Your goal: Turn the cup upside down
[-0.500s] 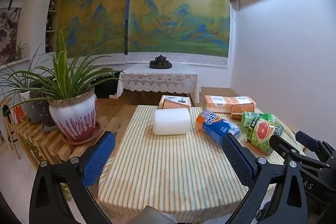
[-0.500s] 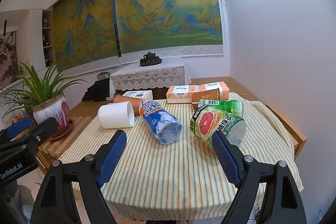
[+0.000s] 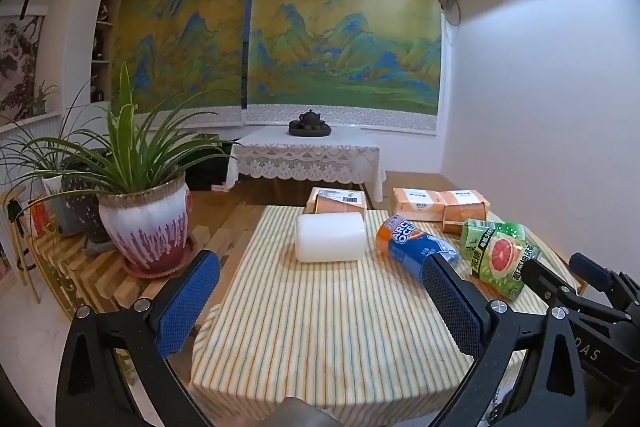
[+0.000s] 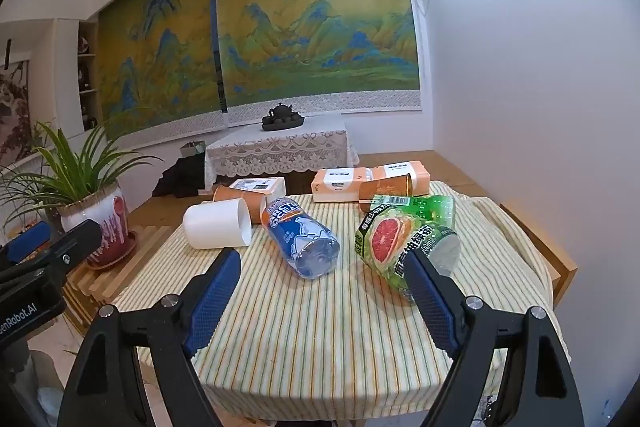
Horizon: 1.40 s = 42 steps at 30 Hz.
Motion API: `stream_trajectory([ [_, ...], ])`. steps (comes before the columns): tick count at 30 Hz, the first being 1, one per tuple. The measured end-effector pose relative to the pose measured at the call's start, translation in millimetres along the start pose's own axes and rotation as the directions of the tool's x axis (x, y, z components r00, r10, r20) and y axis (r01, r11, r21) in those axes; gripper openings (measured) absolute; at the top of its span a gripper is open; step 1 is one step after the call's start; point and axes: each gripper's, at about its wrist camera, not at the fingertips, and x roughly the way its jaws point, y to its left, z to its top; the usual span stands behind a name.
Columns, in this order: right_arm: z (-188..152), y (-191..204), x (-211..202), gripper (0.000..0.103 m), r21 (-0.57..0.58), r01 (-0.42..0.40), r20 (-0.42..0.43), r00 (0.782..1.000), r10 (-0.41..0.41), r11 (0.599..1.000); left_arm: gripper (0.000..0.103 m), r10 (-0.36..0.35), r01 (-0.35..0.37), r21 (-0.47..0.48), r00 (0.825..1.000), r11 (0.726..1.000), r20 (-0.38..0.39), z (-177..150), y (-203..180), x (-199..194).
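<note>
from the left wrist view i start at the left edge, where the potted plant [image 3: 144,227] fills the middle left of the frame, off the striped tablecloth [image 3: 320,327]. my left gripper [image 3: 320,291] hangs at the bottom of the frame with its jaws spread wide and nothing between the blue pads. just above centre lies the white cup [image 3: 330,236], on its side on the cloth, long axis running left to right, and the gripper is well short of it. in the right wrist view the cup [image 4: 218,223] sits at middle left with its open mouth turned toward the blue bottle [image 4: 302,241] just beside it, close enough that i cannot tell if they touch. i judge the cup to be light and thin-walled, probably plastic or paper, smooth and a bit slippery, so it may roll away or dent if i squeeze hard. i would take it across the middle of the barrel, one pad on each side of the round wall, with a gentle close, and keep clear of the rim, which looks the weakest part. further right the green grapefruit bottle [image 4: 404,243] lies on its side, and behind it the orange packs [image 4: 370,179] sit near the far edge. my right gripper [image 4: 320,291] is at the bottom of its frame, likewise wide apart and empty.
</note>
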Motion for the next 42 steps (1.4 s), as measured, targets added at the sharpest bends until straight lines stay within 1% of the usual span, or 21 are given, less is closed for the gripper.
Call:
stream_trajectory([
  [8, -4.6, -1.9, -1.1, 0.081, 0.000, 0.023, 0.007, 1.000, -0.023, 1.000, 0.102, 0.001, -0.001, 0.008, 1.000, 1.000, -0.010, -2.3, -2.2, 4.4],
  [25, -2.3, -1.3, -1.6, 0.081, -0.002, 0.034, 0.021, 0.999, -0.034, 0.999, 0.102, -0.004, 0.004, 0.001, 1.000, 1.000, -0.013, -1.3, 0.1, 5.9],
  [42, -0.6, -2.5, -6.1, 0.081, -0.018, 0.068, 0.061, 0.996, -0.067, 0.998, 0.102, -0.005, 0.005, -0.002, 1.000, 1.000, -0.023, -2.7, -2.1, 9.8],
])
